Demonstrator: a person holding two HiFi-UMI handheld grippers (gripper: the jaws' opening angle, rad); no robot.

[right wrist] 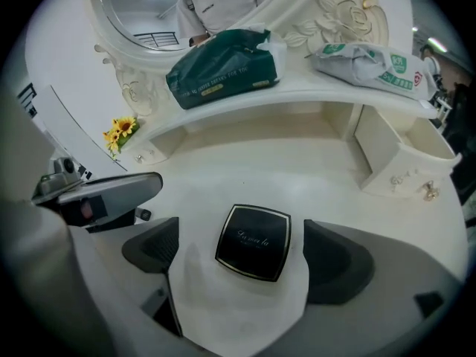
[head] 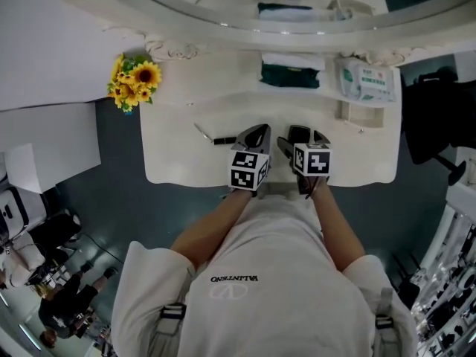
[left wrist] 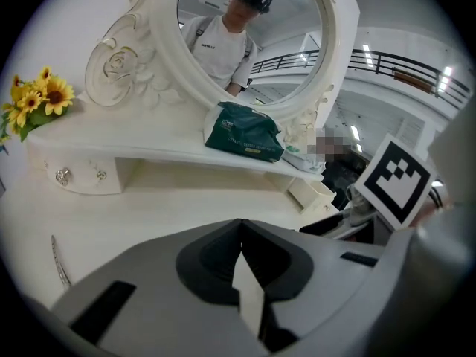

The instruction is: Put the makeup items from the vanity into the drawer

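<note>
Two grippers are hovering over the front edge of the white vanity (head: 186,162) in the head view. The left gripper (head: 257,132) is sitting just beside the right gripper (head: 297,137), which is straddling a black compact (head: 299,132). A small dark stick (head: 223,140) is lying left of both, its length running left to right. A small drawer (head: 361,114) is standing pulled out under the shelf's right end; its contents cannot be told.

Through the left gripper view, the left gripper (left wrist: 240,233) is keeping its jaws together on nothing. A green tissue pack (left wrist: 244,131) is resting on the shelf.

Through the right gripper view, the right gripper (right wrist: 245,255) is holding its jaws wide apart. The compact (right wrist: 253,242) is lying flat between them, lid up, touching neither pad. It is nearly square, so no long axis is showing, and its lettering is running slantwise from jaw to jaw. The drawer (right wrist: 401,158) is showing at the right.
</note>
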